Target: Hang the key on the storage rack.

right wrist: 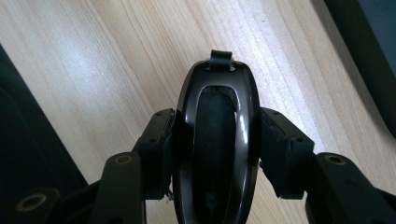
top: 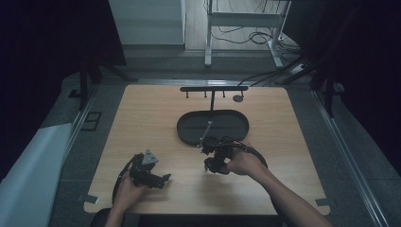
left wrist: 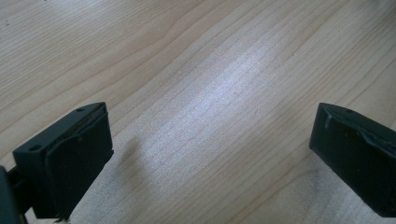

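Clenching dark oval handle (right wrist: 217, 140), right hand-held gripper (top: 211, 153) angled toward tray (top: 241, 127); left hand-held gripper (left wrist: 210, 154) released.

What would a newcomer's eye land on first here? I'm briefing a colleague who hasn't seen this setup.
Probably the right gripper near the table's middle, jaws shut on a glossy dark handle. Just beyond it lies a dark oval tray, with a peg rack at the table's far edge. The left gripper waits open over bare wood.

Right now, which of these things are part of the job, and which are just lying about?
In the job: right gripper, shut on the dark utensil handle; black oval tray under its shaft.
Lying about: left gripper, open over the table; hook rack; floor cables.
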`<state>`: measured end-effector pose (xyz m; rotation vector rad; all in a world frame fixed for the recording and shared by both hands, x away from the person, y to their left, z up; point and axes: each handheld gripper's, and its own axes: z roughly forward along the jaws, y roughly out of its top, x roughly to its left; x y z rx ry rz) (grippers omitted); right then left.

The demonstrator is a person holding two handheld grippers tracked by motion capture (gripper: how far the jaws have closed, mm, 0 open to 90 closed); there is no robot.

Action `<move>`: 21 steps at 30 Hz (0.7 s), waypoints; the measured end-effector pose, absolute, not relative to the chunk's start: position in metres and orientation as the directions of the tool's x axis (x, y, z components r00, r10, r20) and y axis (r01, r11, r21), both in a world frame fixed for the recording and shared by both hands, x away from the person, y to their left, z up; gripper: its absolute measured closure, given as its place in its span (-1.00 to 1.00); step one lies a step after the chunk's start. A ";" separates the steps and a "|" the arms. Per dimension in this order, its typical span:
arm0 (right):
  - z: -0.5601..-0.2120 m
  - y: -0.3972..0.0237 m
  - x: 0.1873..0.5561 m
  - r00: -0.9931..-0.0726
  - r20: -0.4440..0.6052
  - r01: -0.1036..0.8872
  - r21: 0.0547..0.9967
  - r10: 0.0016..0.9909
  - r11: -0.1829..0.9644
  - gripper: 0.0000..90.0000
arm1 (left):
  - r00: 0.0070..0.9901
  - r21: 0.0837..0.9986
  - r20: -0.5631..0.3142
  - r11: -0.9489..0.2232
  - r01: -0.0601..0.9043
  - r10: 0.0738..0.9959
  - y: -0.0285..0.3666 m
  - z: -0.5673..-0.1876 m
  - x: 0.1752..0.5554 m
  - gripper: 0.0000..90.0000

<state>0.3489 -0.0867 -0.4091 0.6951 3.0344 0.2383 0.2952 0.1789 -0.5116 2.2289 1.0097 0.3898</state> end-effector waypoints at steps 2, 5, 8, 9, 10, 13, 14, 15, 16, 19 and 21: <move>-0.408 -0.088 0.350 -0.898 0.016 0.436 0.158 0.439 0.886 0.08 | 0.659 0.668 0.001 -0.490 0.559 0.752 0.179 -0.512 0.295 -1.00; -0.401 -0.093 0.352 -0.892 0.019 0.448 0.167 0.452 0.878 0.09 | 0.659 0.668 0.001 -0.491 0.560 0.752 0.179 -0.512 0.295 -1.00; -0.395 -0.098 0.354 -0.887 0.021 0.457 0.178 0.461 0.871 0.09 | 0.660 0.664 -0.003 -0.492 0.563 0.752 0.178 -0.512 0.295 -1.00; -0.393 -0.099 0.354 -0.884 0.018 0.463 0.179 0.467 0.868 0.09 | 0.660 0.664 -0.003 -0.492 0.563 0.751 0.178 -0.512 0.295 -1.00; -0.391 -0.100 0.355 -0.883 0.015 0.464 0.183 0.470 0.867 0.09 | 0.660 0.665 -0.004 -0.491 0.563 0.751 0.178 -0.512 0.295 -1.00; -0.384 -0.105 0.357 -0.877 0.010 0.472 0.190 0.480 0.861 0.09 | 0.659 0.666 -0.003 -0.490 0.562 0.752 0.178 -0.512 0.295 -1.00; -0.381 -0.107 0.358 -0.874 0.014 0.478 0.191 0.485 0.857 0.09 | 0.659 0.666 -0.003 -0.490 0.562 0.752 0.178 -0.512 0.295 -1.00; -0.378 -0.110 0.359 -0.870 0.012 0.486 0.194 0.494 0.852 0.09 | 0.659 0.666 -0.003 -0.490 0.562 0.752 0.178 -0.512 0.295 -1.00; -0.378 -0.110 0.359 -0.870 0.012 0.486 0.194 0.494 0.852 0.09 | 0.659 0.666 -0.002 -0.491 0.562 0.752 0.178 -0.512 0.295 -1.00; -0.371 -0.115 0.363 -0.861 0.016 0.501 0.202 0.509 0.842 0.09 | 0.660 0.666 -0.002 -0.491 0.562 0.752 0.178 -0.512 0.295 -1.00; -0.367 -0.120 0.365 -0.854 0.015 0.511 0.209 0.519 0.834 0.09 | 0.660 0.666 -0.001 -0.492 0.560 0.751 0.178 -0.512 0.296 -1.00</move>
